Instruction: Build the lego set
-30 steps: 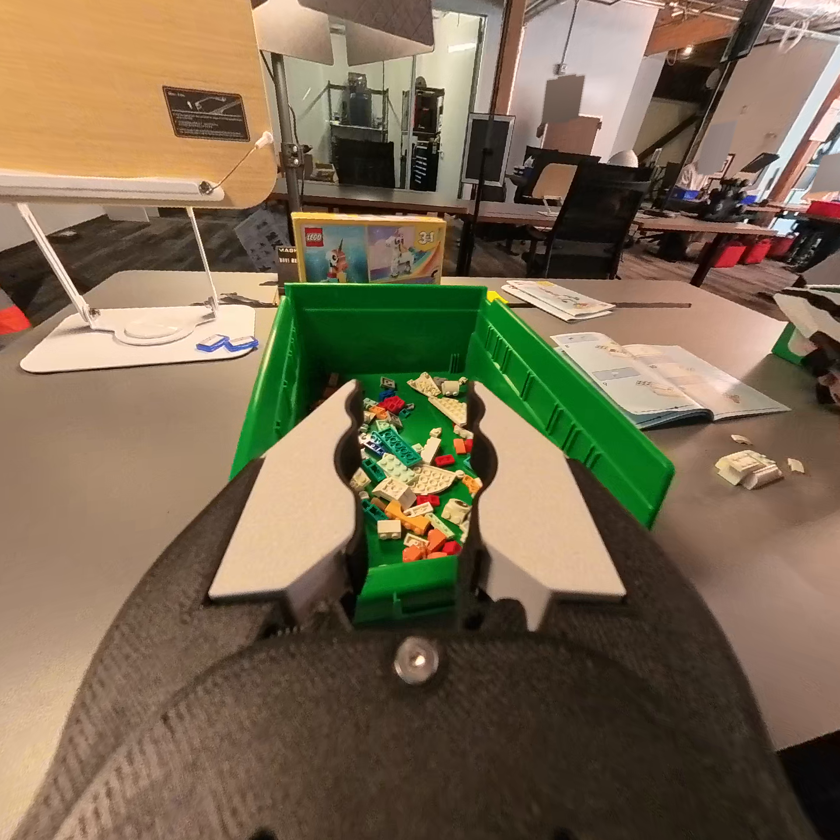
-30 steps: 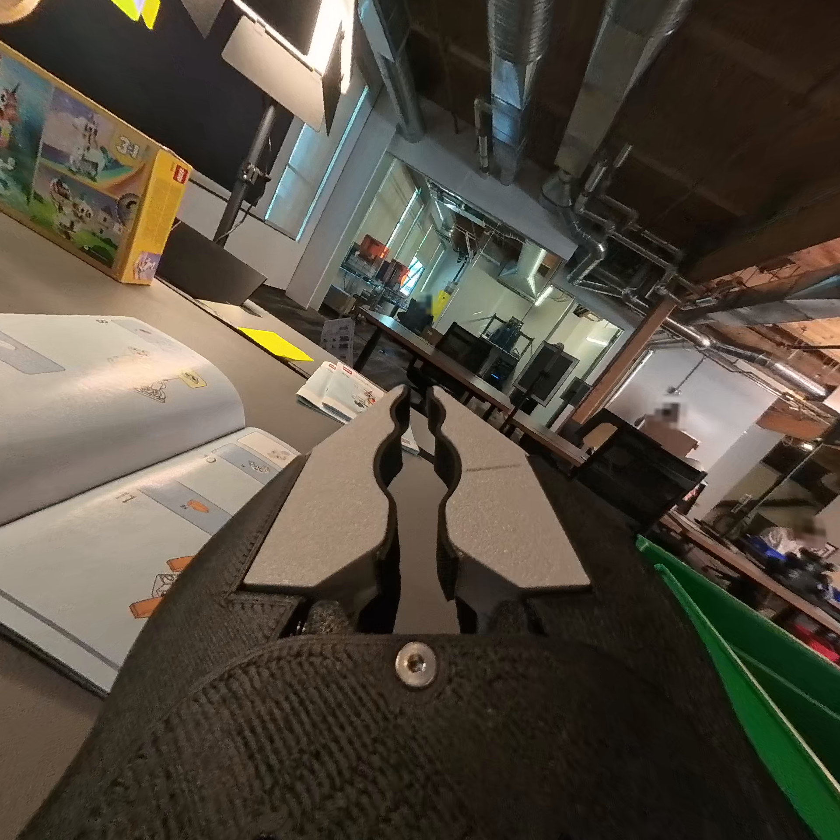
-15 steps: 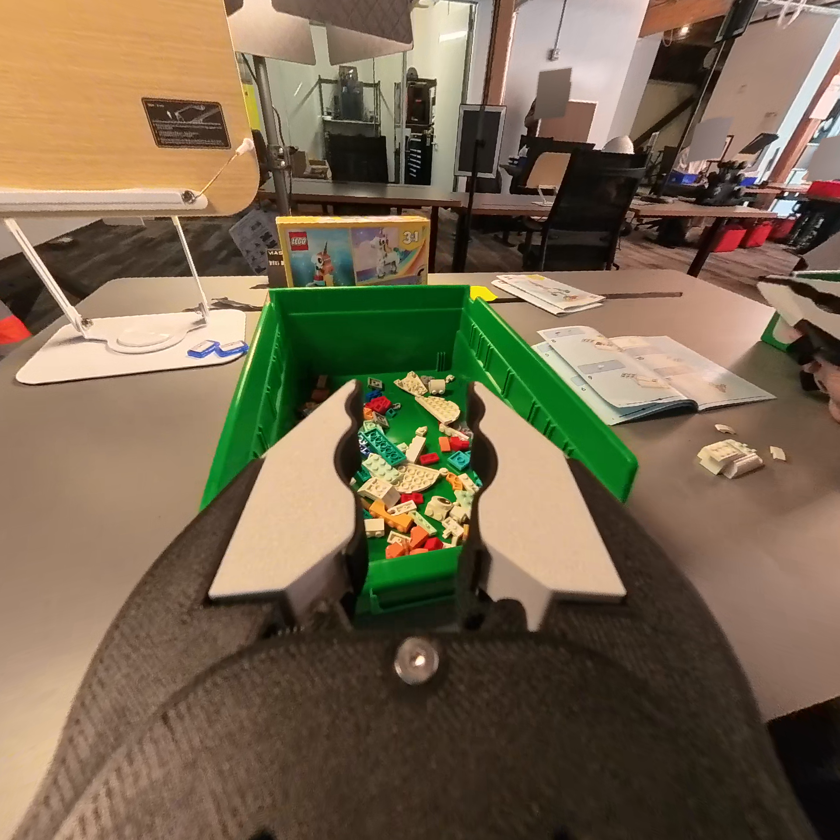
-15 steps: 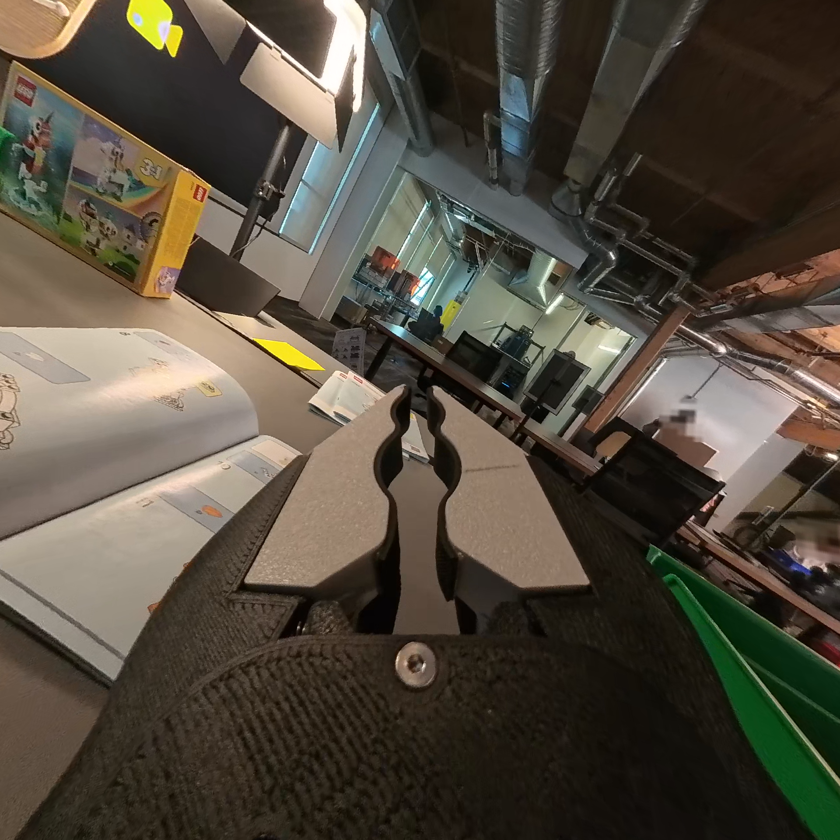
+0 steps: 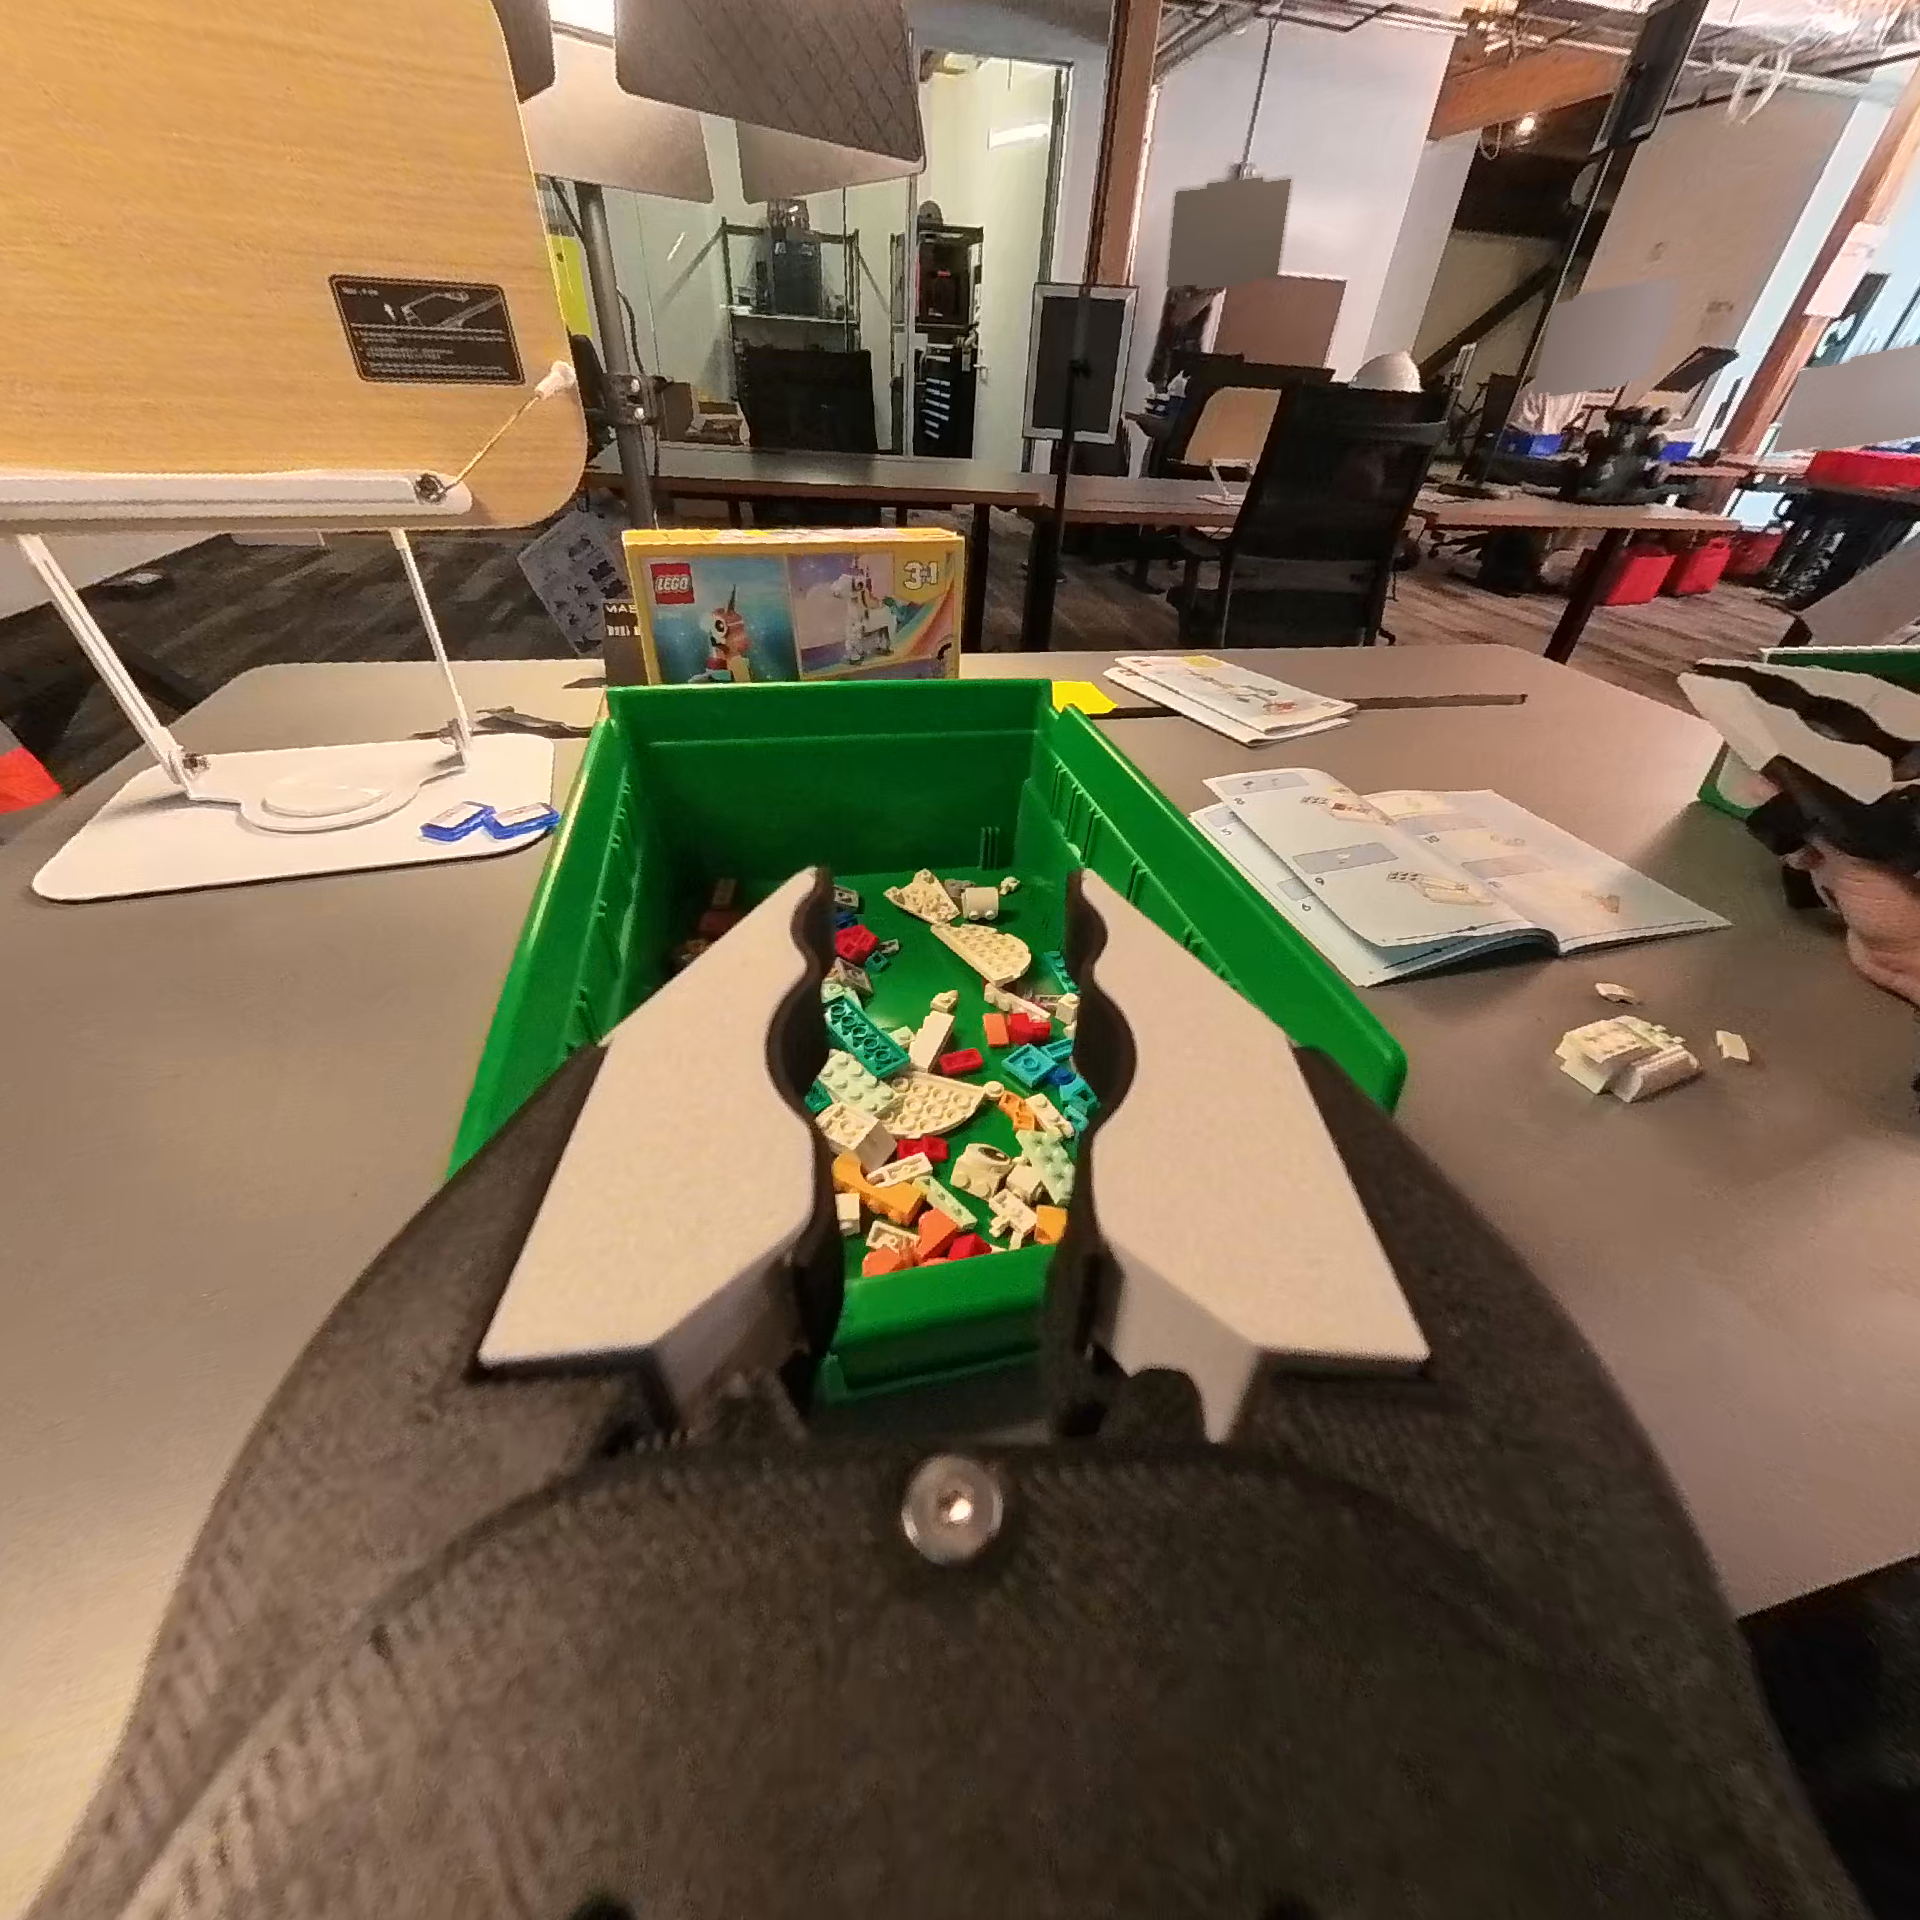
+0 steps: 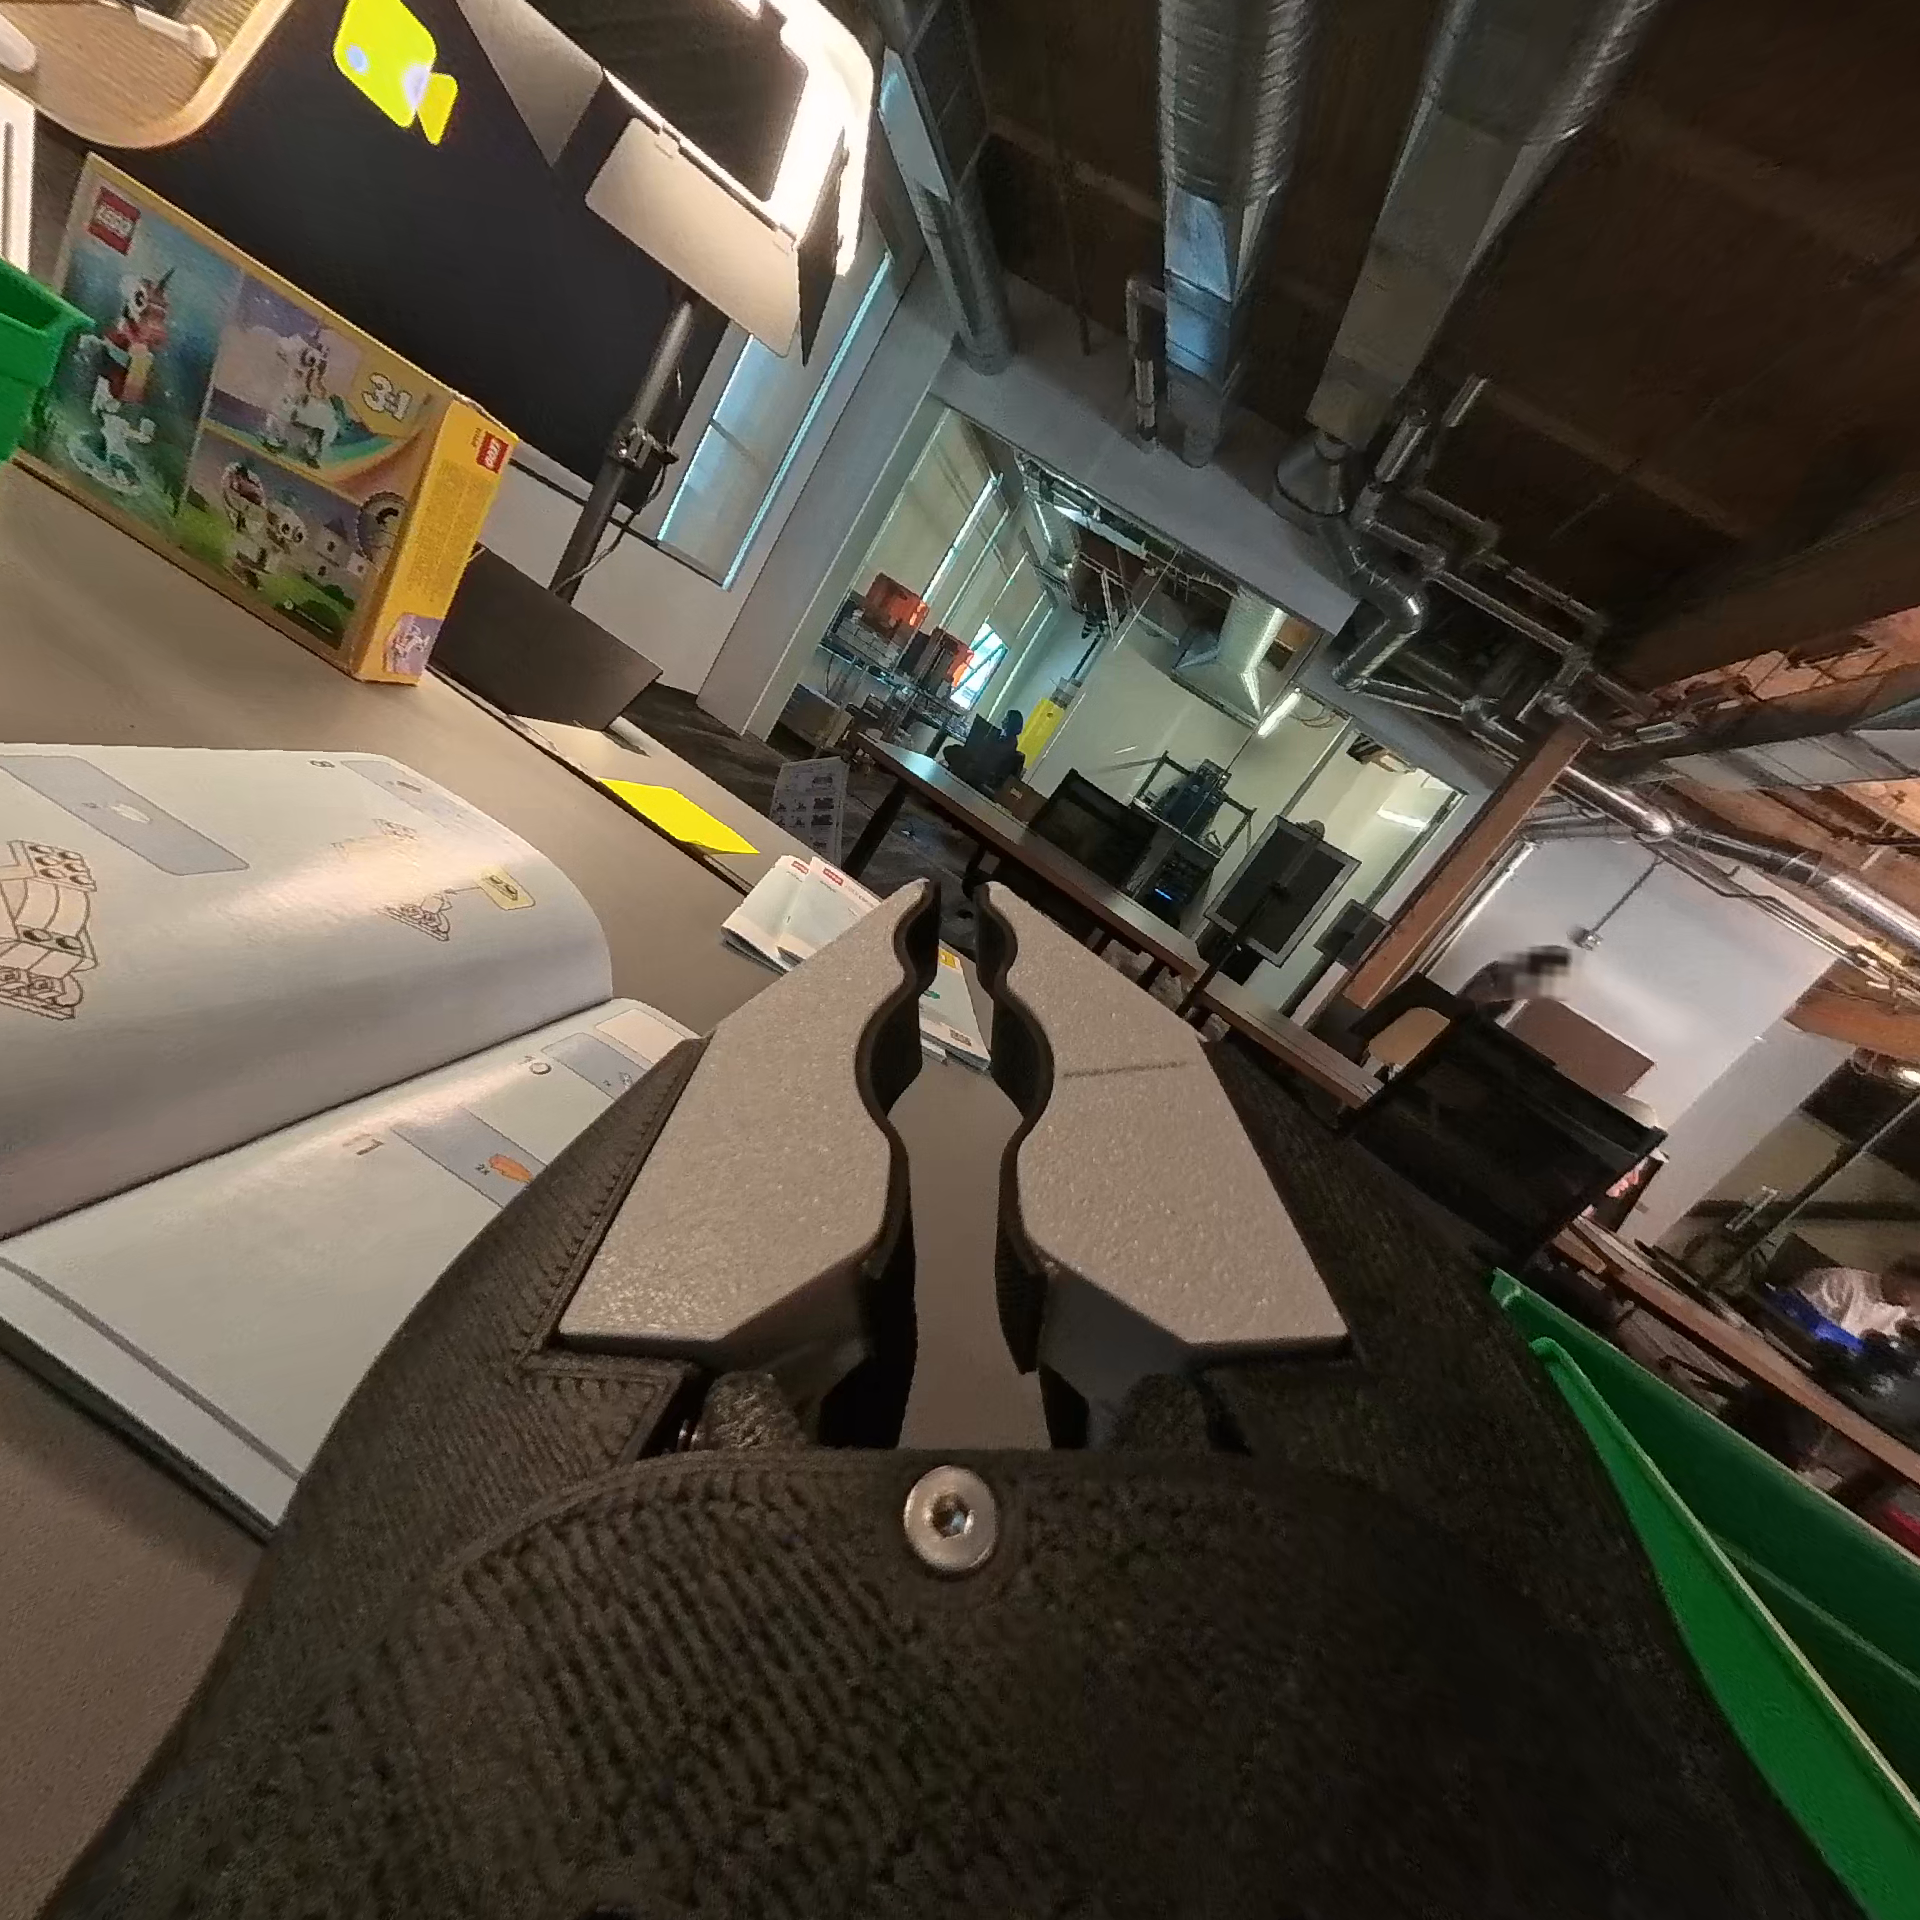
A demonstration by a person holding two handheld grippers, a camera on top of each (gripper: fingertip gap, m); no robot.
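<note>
Two grippers are in our hands, and neither holds anything: our left gripper (image 5: 945, 914) stands wide open above the near end of the green bin (image 5: 1226, 904), while our right gripper (image 6: 958, 914) is narrowed to a thin gap, tilted up toward the ceiling and away from the work. Loose bricks (image 5: 935, 1091) lie scattered on the bin floor straight ahead of and below the left fingers, so the left is clearly the nearer one for the next pick. That bin runs lengthwise away from us, in line with the gripper, and its tall side walls leave room to come down only from above. Off to the right on the grey table (image 5: 260, 1091) sit the small white partial build (image 5: 1626, 1055) and the open instruction booklet (image 5: 1455, 883), with bare table around them for assembly
</note>
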